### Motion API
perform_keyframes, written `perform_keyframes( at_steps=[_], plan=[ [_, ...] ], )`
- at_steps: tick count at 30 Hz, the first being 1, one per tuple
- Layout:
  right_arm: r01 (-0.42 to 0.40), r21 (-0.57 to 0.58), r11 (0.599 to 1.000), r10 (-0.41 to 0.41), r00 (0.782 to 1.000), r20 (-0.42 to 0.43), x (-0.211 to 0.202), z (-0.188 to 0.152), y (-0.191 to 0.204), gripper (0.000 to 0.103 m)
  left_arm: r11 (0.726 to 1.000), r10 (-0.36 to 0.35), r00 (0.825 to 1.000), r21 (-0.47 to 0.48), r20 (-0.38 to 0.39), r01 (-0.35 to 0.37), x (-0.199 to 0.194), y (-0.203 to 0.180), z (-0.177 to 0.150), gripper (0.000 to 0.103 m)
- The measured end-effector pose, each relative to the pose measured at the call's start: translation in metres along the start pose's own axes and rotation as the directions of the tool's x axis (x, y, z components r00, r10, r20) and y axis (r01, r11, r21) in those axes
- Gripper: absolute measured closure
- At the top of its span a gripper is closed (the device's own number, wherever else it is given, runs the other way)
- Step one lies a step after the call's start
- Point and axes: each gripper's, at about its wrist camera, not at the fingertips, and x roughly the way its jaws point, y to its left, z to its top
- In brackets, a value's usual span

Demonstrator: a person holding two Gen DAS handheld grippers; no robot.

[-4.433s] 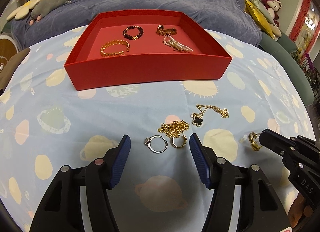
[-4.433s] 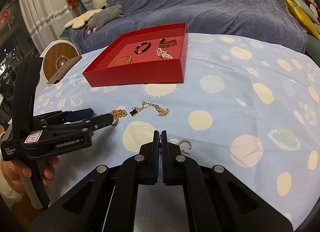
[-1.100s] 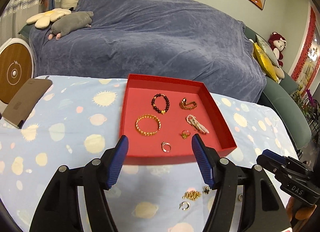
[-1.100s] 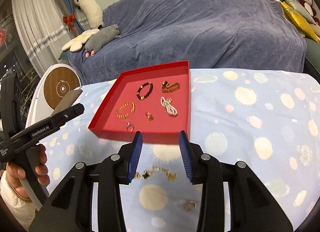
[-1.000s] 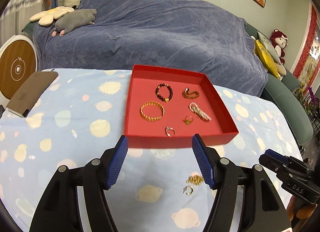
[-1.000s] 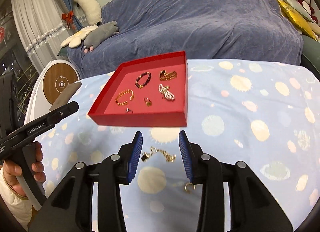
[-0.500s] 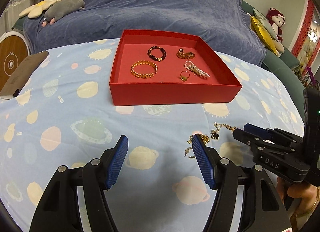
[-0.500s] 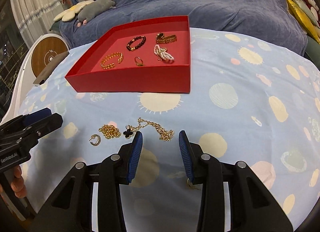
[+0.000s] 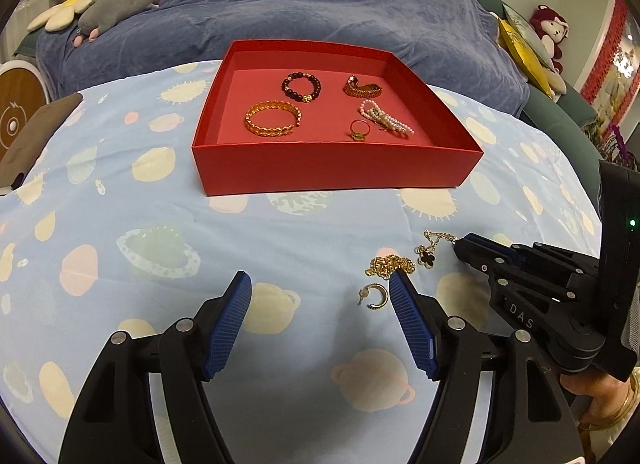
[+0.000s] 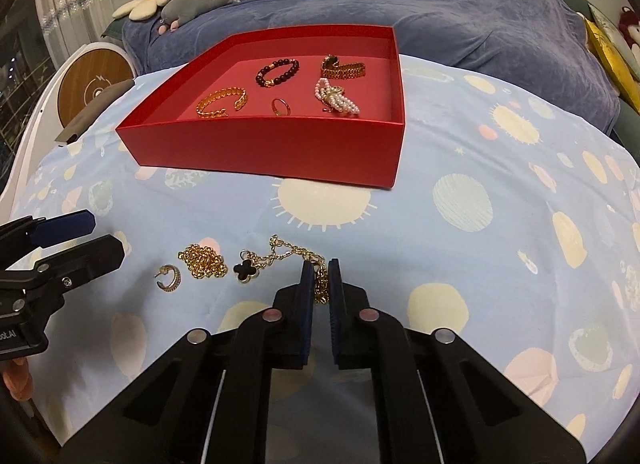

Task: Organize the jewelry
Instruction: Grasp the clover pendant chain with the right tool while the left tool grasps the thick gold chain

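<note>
Right gripper [image 10: 319, 270] closed on the gold chain of the clover necklace [image 10: 249, 272], links partly hidden between ribbed blue pads; left gripper [image 9: 320, 284] opening, nothing between, beside a gold hoop earring [image 9: 374, 296] on the cloth. In the red cardboard box [image 9: 332, 167]: beaded, gold and pearl bracelets and a ring.

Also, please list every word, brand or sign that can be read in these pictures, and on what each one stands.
"DAS": on the side of the right gripper, left wrist view.
"...ot.AI", cut off at the picture's edge: on the left gripper, right wrist view.
Lightning sign: on the round wooden disc.
No other text is readable.
</note>
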Motion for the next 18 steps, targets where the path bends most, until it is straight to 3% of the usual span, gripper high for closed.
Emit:
perform_keyframes(
  at_steps=[15, 17, 18],
  plan=[
    [-0.070, 0.120, 0.990, 0.059, 0.994, 0.087, -0.050, 0.003, -0.034, 0.097, 0.994, -0.026, 1.000, 0.103, 0.003, 0.025, 0.028, -0.044, 0.002, 0.034],
    [-0.072, 0.121, 0.990, 0.062, 0.994, 0.085, -0.050, 0.001, -0.035, 0.097, 0.993, -0.019, 1.000, 0.118, 0.003, 0.018, 0.035, -0.049, 0.003, 0.038],
    [-0.073, 0.120, 0.990, 0.063, 0.995, 0.083, -0.050, 0.001, -0.035, 0.097, 0.992, -0.010, 1.000, 0.123, 0.002, 0.009, 0.038, -0.050, 0.003, 0.045]
  ],
)
